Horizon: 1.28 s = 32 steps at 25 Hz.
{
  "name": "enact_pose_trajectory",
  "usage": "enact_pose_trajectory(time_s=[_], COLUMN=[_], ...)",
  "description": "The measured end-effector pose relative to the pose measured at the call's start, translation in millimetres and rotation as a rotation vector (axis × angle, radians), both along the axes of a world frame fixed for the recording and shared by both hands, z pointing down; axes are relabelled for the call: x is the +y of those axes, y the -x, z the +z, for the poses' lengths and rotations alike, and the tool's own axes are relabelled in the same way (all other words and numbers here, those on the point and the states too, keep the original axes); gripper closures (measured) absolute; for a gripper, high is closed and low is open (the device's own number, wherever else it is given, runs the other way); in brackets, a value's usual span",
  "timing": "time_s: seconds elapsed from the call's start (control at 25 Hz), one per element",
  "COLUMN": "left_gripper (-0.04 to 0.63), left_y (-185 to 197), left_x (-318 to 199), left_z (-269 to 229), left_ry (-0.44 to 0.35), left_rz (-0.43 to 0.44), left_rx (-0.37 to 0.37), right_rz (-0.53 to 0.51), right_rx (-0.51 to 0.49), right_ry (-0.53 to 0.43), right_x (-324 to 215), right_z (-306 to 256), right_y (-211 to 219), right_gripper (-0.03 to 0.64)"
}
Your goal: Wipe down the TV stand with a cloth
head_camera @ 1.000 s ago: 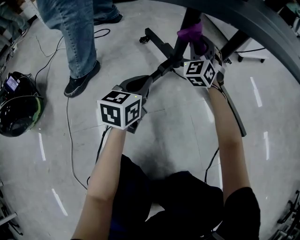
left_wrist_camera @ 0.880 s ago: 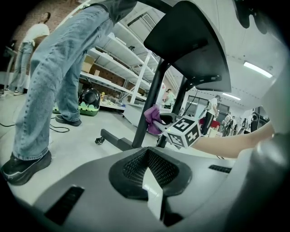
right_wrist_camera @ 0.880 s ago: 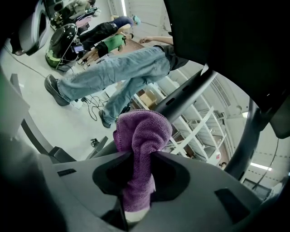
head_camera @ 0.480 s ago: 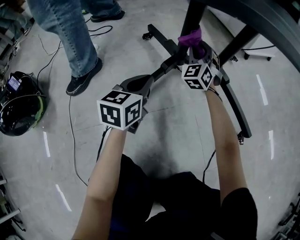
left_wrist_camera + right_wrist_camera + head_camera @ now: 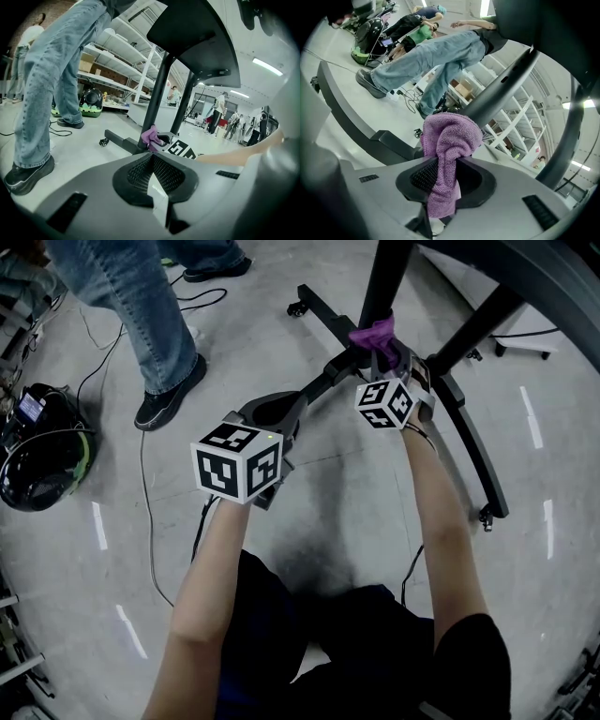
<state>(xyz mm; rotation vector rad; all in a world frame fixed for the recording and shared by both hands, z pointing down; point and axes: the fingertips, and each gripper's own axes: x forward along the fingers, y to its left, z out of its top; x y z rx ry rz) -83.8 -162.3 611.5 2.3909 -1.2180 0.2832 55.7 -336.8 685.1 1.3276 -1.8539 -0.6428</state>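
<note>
The TV stand (image 5: 469, 442) is black metal, with floor legs and two slanted uprights. My right gripper (image 5: 382, 352) is shut on a purple cloth (image 5: 375, 332) and holds it against the left upright (image 5: 389, 277), just above the base. In the right gripper view the cloth (image 5: 450, 140) bulges out between the jaws of the right gripper (image 5: 443, 164), with the upright (image 5: 501, 89) right behind. My left gripper (image 5: 277, 409) hovers shut and empty over the stand's left leg. The left gripper view shows the shut left gripper (image 5: 152, 159), and beyond it the cloth (image 5: 151, 136) at the post.
A person in jeans (image 5: 141, 315) stands at the far left, one black shoe (image 5: 164, 399) close to the stand's leg. Cables (image 5: 145, 512) trail across the grey floor. A black helmet-like object (image 5: 37, 451) lies at the left edge. A caster (image 5: 298, 307) ends the far leg.
My right gripper has slid the purple cloth down the upright, closer to the base. The left gripper has stayed where it was.
</note>
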Motion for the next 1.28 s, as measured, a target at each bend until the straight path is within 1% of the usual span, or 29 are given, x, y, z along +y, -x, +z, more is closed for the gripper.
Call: enact_pose_trajectory(time_s=[0.28,0.56,0.88,0.96,1.12,1.28], left_gripper=[0.588,0.588,0.588,0.588,0.588,0.588], left_y=[7.8,11.9,9.5,8.2,5.8,1.4], left_x=[3.0,4.5,6.3,6.8,6.2,5.7], left_z=[1.1,0.3,-1.7,-1.4,-1.0,1.3], left_ry=[0.003,0.004,0.000,0.001,0.000,0.004], left_rz=[0.002,0.000,0.008,0.009,0.011,0.017], left_rx=[-0.009,-0.008,-0.016,-0.016,-0.020,-0.024], right_rz=[0.026,0.032,0.038,0.058,0.132,0.153], right_rx=[0.000,0.025,0.041,0.048,0.047,0.059], right_ry=[0.075,0.111,0.135,0.150,0.223,0.237], right_x=[0.9,3.1,-3.7,-4.5,-7.3,-4.2], right_z=[28.3,43.5,47.1,51.0,64.9,70.4], right_y=[1.4,1.9,-2.9,-8.4,-30.2,-47.8], right_gripper=[0.499,0.497,0.499,0.499,0.499,0.499])
